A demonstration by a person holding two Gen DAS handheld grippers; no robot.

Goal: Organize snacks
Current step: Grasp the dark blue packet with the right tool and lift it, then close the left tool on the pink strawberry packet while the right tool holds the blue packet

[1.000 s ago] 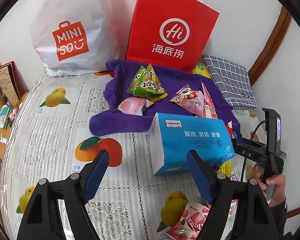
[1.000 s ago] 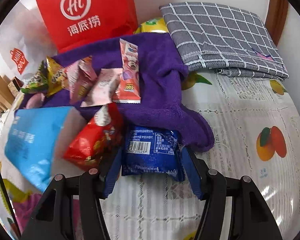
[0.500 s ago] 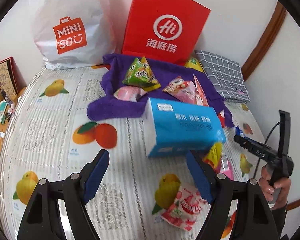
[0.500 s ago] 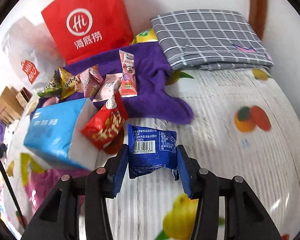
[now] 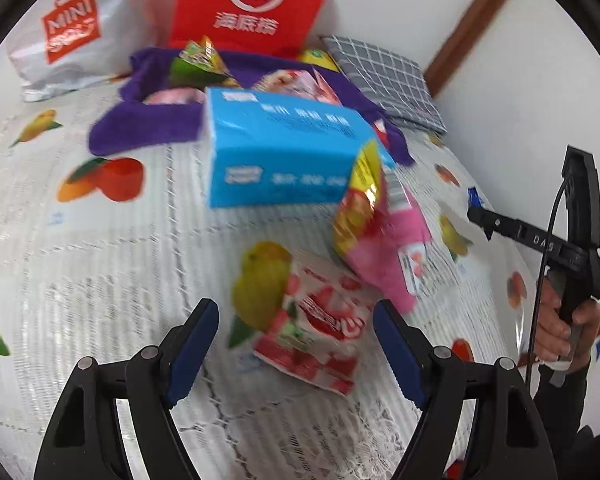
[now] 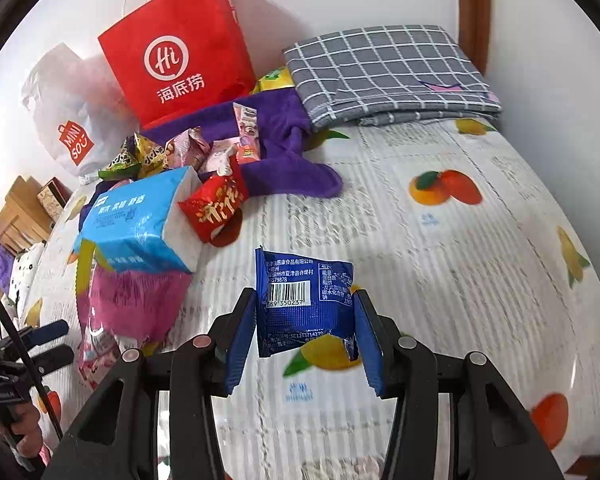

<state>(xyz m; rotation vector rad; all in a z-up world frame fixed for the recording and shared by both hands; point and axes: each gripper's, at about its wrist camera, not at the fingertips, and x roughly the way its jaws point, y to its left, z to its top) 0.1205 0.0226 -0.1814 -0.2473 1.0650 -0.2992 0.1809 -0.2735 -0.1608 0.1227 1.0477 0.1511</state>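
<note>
My right gripper [image 6: 306,326] is shut on a blue snack packet [image 6: 305,300] and holds it above the fruit-print tablecloth [image 6: 460,264]. My left gripper [image 5: 296,340] is open and empty, its jaws on either side of a red-and-white strawberry snack packet [image 5: 316,320] lying on the cloth. A pink and yellow snack bag [image 5: 376,240] lies just beyond it. A red snack packet [image 6: 216,204] leans against a blue tissue pack [image 6: 140,220]. Several small snacks [image 6: 188,148] lie on a purple towel [image 6: 284,168].
A red paper bag [image 6: 180,52] and a white MINISO bag [image 6: 68,120] stand at the back by the wall. A folded grey checked cloth [image 6: 388,72] lies at the back right. Wooden furniture [image 6: 16,208] stands at far left.
My right gripper has lifted the blue packet off the table and drawn it back from the towel. My left gripper has swung right and lower, over the strawberry packet.
</note>
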